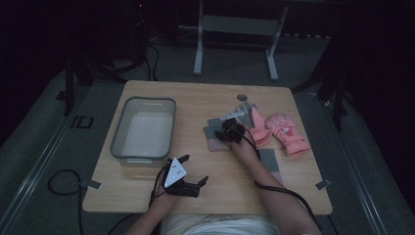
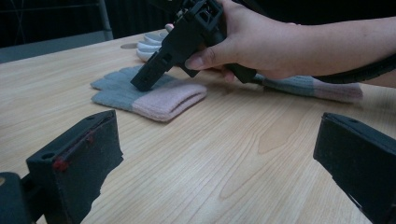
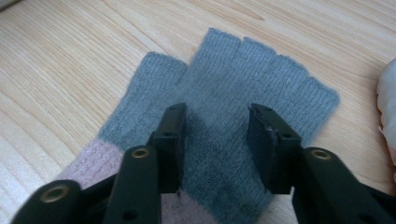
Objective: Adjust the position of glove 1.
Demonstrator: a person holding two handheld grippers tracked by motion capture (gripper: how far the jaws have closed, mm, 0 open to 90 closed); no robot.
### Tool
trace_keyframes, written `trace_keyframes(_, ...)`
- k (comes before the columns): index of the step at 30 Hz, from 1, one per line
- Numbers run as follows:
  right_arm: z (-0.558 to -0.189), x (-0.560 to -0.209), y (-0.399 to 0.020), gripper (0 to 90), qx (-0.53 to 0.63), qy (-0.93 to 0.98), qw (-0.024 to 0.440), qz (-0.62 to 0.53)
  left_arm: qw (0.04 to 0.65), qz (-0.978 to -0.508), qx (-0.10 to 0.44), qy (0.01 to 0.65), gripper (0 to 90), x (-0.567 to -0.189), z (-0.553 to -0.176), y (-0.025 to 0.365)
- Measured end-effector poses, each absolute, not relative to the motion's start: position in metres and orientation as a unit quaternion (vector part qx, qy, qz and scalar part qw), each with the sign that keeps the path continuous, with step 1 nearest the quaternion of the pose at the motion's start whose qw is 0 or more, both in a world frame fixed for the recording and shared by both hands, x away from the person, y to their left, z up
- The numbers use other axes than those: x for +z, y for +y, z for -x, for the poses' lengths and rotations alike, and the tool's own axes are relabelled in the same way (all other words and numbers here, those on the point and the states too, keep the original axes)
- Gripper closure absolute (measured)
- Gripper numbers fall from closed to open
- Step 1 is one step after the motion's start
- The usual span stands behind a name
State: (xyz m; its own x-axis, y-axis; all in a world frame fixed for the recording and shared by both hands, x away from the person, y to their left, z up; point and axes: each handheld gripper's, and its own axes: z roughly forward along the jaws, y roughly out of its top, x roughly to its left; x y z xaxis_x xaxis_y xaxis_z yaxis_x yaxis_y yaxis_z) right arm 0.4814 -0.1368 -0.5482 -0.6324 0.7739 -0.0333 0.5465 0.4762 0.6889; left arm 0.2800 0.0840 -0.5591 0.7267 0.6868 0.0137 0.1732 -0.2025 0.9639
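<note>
A grey fingerless glove (image 1: 214, 138) with a pink cuff lies flat near the table's middle; in the right gripper view the glove (image 3: 243, 74) spreads its short fingers away from me. My right gripper (image 3: 217, 135) points down onto its palm, jaws a little apart, tips at the knit, with no fabric pinched between them. From the left gripper view the right gripper (image 2: 147, 77) touches the glove (image 2: 154, 98). My left gripper (image 1: 194, 169) rests near the front edge, open and holding nothing. A second grey glove (image 1: 269, 160) lies under the right forearm.
A clear plastic bin (image 1: 117, 134) stands at the table's left. Two pink padded gloves (image 1: 288, 134) lie to the right of the grey glove, one close beside the right gripper. A round hole (image 1: 242, 97) is in the tabletop at the back.
</note>
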Motion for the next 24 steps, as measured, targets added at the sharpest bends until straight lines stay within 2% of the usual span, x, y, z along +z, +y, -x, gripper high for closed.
trace_keyframes(4, -0.478, -0.547, -0.133, 79.3, 0.323, 0.845, 0.179, -0.386, 0.561, -0.740, 0.227, 0.292, 0.4, -0.559, -0.280, 0.084)
trace_keyframes(6, -0.477, -0.547, -0.130, 82.0, 0.319, 0.845, 0.183, -0.388, 0.562, -0.740, 0.227, 0.292, 0.4, -0.559, -0.280, 0.084)
trace_keyframes(14, -0.468, -0.532, -0.133, 85.2, 0.330, 0.836, 0.162, -0.407, 0.562, -0.740, 0.226, 0.291, 0.4, -0.559, -0.280, 0.085)
trace_keyframes(24, -0.432, -0.494, -0.147, 85.1, 0.363, 0.832, 0.164, -0.386, 0.563, -0.739, 0.228, 0.293, 0.4, -0.559, -0.280, 0.084)
